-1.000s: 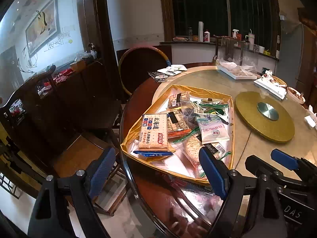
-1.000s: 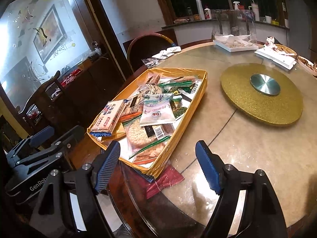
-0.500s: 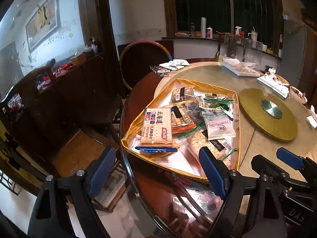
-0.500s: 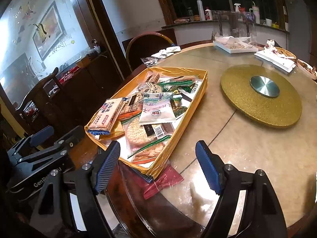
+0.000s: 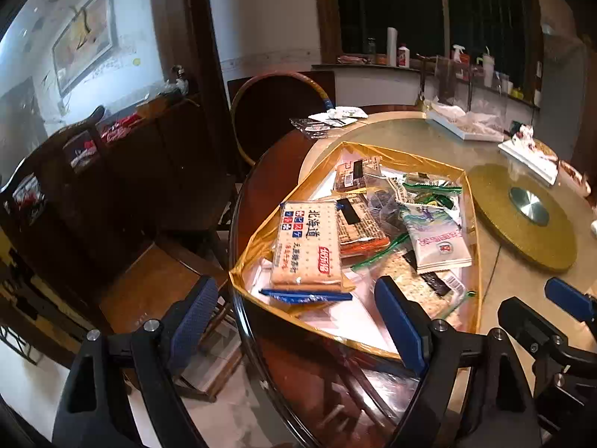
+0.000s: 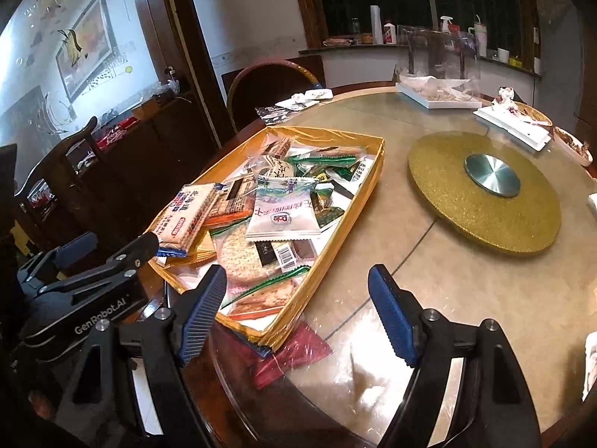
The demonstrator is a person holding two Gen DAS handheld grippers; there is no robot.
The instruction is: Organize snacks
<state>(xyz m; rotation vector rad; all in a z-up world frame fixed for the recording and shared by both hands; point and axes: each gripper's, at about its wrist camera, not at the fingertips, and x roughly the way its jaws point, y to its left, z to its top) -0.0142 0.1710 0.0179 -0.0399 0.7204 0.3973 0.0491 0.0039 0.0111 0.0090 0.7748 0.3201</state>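
Round dining table (image 6: pixel 429 298) carries a gold tray (image 5: pixel 474 246) of snacks, its cracker pack (image 5: pixel 306 246) lying lengthwise ahead of the nearer left claw (image 5: pixel 298 310), both claws (image 6: pixel 294 310) wide open, empty.

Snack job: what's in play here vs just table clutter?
In play: gold tray, cracker pack, white pouch, red packet beside the tray.
Clutter: gold turntable, white dishes, chair.

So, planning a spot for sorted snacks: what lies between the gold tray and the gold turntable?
Bare tabletop between gold tray and gold turntable, in the right wrist view.
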